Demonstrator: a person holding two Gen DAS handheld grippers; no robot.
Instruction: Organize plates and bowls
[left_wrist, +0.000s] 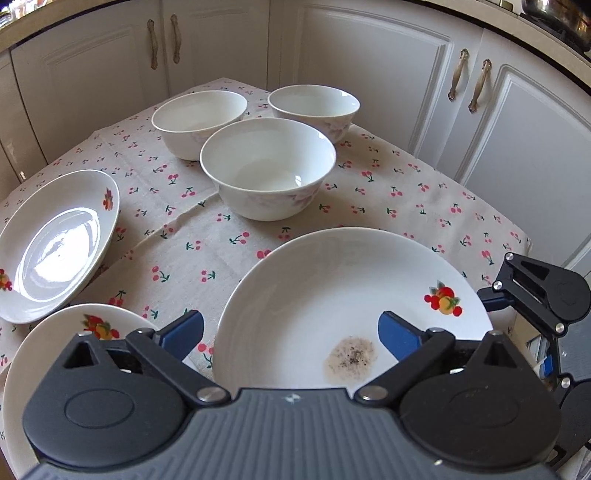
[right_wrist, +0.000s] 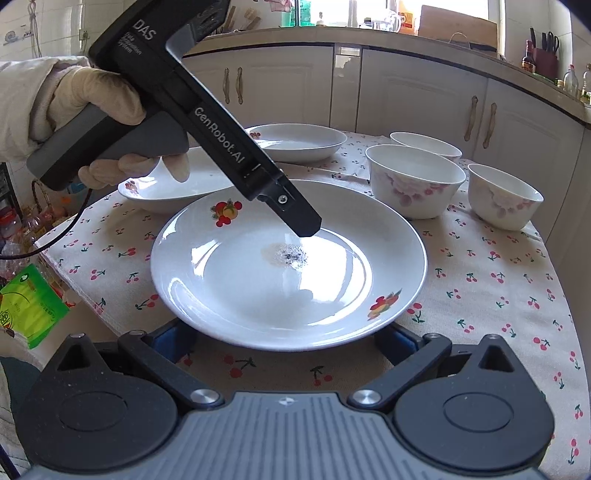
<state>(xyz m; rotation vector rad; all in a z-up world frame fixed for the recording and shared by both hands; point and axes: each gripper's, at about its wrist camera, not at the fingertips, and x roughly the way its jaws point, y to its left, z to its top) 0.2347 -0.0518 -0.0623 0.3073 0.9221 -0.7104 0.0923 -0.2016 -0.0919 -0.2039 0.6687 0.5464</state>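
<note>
Fingers first: my left gripper (left_wrist: 290, 334) has its blue fingers (left_wrist: 184, 332) spread wide, nothing pinched. One pad is over the cloth gap between two plates, the other over the stained plate (left_wrist: 332, 295), above its inner slope; can't tell if it touches.

My right gripper (right_wrist: 284, 341) is also spread wide. Its blue pads (right_wrist: 397, 341) sit low at either side of the stained plate's near rim, partly hidden under it. No clamping visible, so I read it as released.

From the right wrist view, my gloved left hand (right_wrist: 74, 110) holds the left tool's handle, and the tool's tip is down over the plate's middle, just beside the brownish speckled stain (right_wrist: 284, 254).

Layout on the cherry-print tablecloth (left_wrist: 184, 221):
- stained plate nearest, fruit decal on its rim
- second plate (left_wrist: 55, 243) to the left in the left wrist view, tilted, its near edge resting on the third
- third plate (left_wrist: 55, 350) at lower left, mostly hidden behind the gripper body
- three white bowls beyond, upright and close together: near bowl (left_wrist: 267, 168), left bowl (left_wrist: 199, 122), right bowl (left_wrist: 314, 109); pink floral print on their outsides

White cabinets (left_wrist: 369, 74) behind the table.
</note>
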